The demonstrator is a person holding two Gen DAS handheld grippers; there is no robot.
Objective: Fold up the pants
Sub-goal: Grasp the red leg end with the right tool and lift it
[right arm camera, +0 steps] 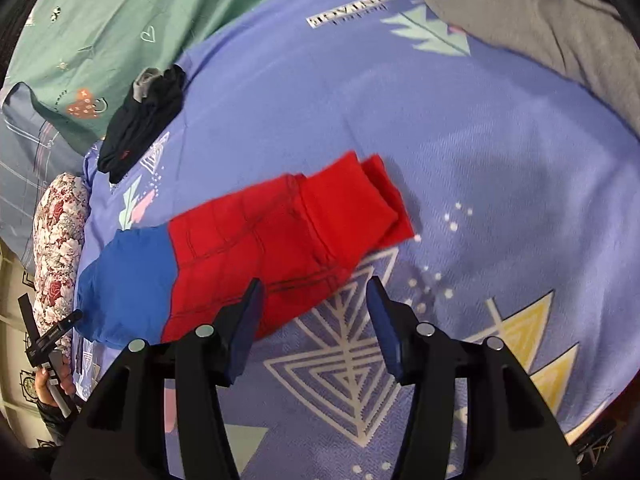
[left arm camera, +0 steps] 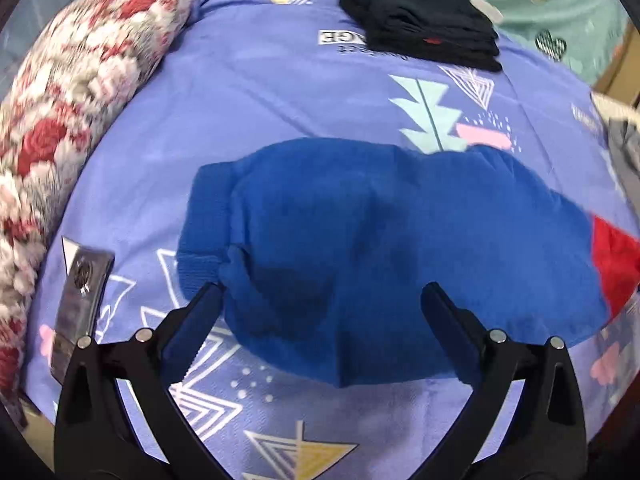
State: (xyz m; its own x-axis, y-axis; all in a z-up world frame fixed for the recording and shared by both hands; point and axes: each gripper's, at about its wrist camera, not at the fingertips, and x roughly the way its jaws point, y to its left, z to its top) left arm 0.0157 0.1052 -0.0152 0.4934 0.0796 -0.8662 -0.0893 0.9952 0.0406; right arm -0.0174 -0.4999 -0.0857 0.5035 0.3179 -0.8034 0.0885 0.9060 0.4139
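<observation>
Two open tongs (left arm camera: 322, 292) (right arm camera: 316, 284) over pants (right arm camera: 240, 248)

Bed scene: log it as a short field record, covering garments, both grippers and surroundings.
surface: blue patterned bedsheet
garment in work: red and blue pants, lying flat, blue part towards the left gripper
left gripper: open, fingers above the blue part, nothing gripped
right gripper: open, empty, over the pants' near edge
folded item: black garment, on the sheet's far side
other cloth: grey fabric, floral pillow
fold state: cannot tell
</observation>
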